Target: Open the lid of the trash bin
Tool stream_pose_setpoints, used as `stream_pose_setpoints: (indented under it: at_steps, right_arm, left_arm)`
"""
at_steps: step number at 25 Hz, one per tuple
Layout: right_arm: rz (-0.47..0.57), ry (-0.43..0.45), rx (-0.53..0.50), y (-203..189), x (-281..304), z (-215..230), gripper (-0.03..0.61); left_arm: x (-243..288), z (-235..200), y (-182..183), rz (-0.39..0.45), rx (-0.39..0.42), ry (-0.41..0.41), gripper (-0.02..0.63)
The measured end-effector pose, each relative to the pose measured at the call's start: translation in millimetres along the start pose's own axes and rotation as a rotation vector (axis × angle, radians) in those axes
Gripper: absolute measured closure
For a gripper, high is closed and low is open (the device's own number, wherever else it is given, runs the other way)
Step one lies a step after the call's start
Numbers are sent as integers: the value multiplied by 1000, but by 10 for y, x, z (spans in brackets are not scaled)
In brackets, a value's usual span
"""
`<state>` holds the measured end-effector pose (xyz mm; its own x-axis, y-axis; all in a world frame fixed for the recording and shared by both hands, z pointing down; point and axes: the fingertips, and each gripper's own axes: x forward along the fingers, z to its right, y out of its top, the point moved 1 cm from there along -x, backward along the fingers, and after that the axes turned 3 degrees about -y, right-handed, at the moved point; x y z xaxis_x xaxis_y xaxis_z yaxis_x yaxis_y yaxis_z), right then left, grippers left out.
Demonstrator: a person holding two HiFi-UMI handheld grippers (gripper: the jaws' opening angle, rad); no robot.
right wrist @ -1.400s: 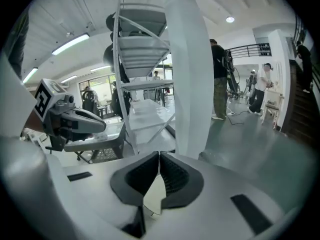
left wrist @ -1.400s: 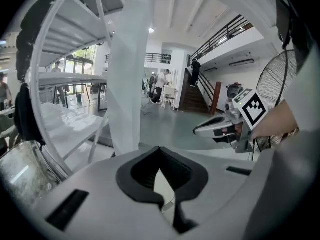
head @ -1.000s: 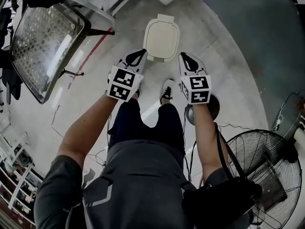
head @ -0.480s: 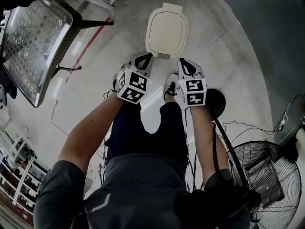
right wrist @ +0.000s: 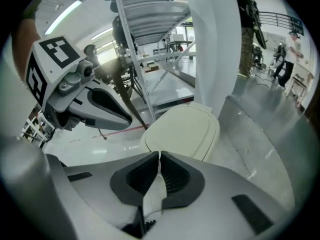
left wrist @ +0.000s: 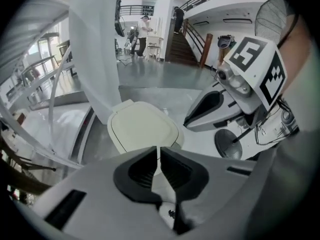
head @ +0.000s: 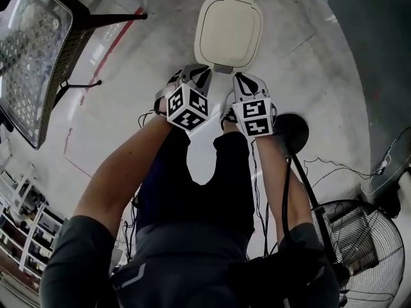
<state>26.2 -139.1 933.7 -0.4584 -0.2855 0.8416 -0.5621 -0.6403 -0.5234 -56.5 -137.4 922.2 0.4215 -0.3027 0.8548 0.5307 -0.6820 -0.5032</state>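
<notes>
Both the left gripper [head: 196,74] and right gripper [head: 243,81] were closed and empty, just below the upper-centre lid [head: 229,31]. With jaws together, the tips might skid off its smooth rim.

I look down on a workshop hall: polished concrete floor [head: 321,95], wire-mesh rack [head: 29,63] at ten o'clock, pedestal fan [head: 359,249] at four, staircase [left wrist: 186,46] beyond.
</notes>
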Motion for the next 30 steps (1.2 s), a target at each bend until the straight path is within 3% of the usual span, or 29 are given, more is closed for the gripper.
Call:
stream_pose_setpoints:
  at_steps: [5, 10, 14, 23, 30]
  right_arm:
    - [-34, 40, -102, -155, 239, -64, 549]
    - [-44, 57, -101, -293, 447, -69, 549]
    - [-54, 65, -87, -375, 572, -80, 549]
    - [-66, 72, -69, -403, 688, -30, 551]
    - [-48, 58, -101, -433, 686, -59, 552]
  left_arm:
    - [313, 85, -132, -22, -1, -28, 601]
    - [578, 108, -203, -22, -56, -32, 603]
    - [712, 154, -265, -37, -37, -53, 603]
    - [928, 184, -349, -91, -87, -89, 604]
    - [930, 206, -375, -72, 5, -71, 604]
